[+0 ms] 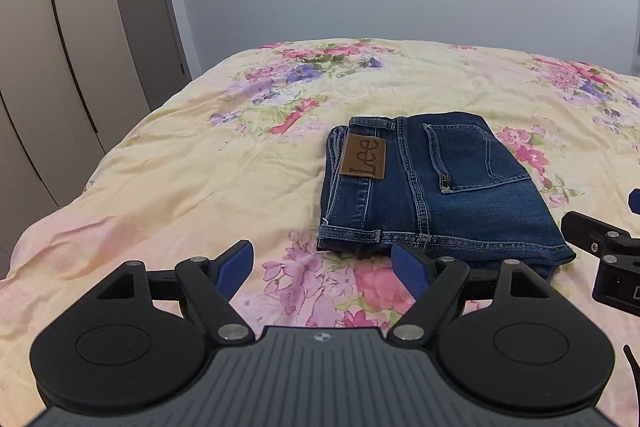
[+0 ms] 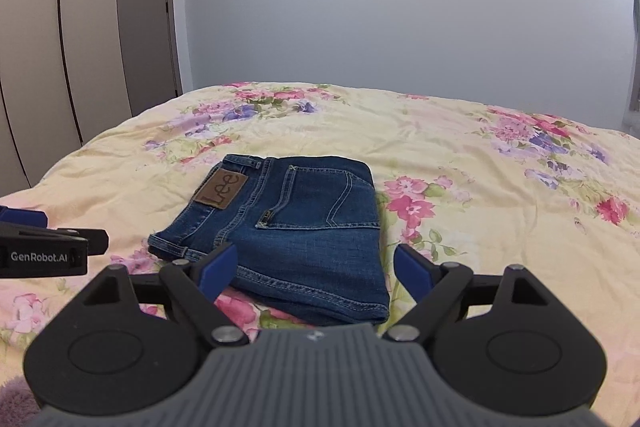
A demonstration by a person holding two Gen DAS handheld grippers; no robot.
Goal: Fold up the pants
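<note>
Folded dark-blue denim pants (image 1: 436, 187) lie on a floral yellow bedspread (image 1: 200, 163) just ahead of the left hand-held gripper (image 1: 322, 267) and right hand-held gripper (image 2: 314, 267), both spread wide, grasping nothing.

Both pictures are evenly lit by soft, rather cool indoor light; its source cannot be seen. The bed (image 1: 168, 163) is bright, and the jeans (image 1: 436, 187) cast only a thin, weak shadow at their near edge. There is no strong glare, only small shine on the metal pins of the left tool (image 1: 322, 261). The fisheye lens bends the wardrobe (image 1: 52, 67) lines strongly at the left side, and the corners go dark. The middle is sharp; the label on the jeans is readable.
</note>
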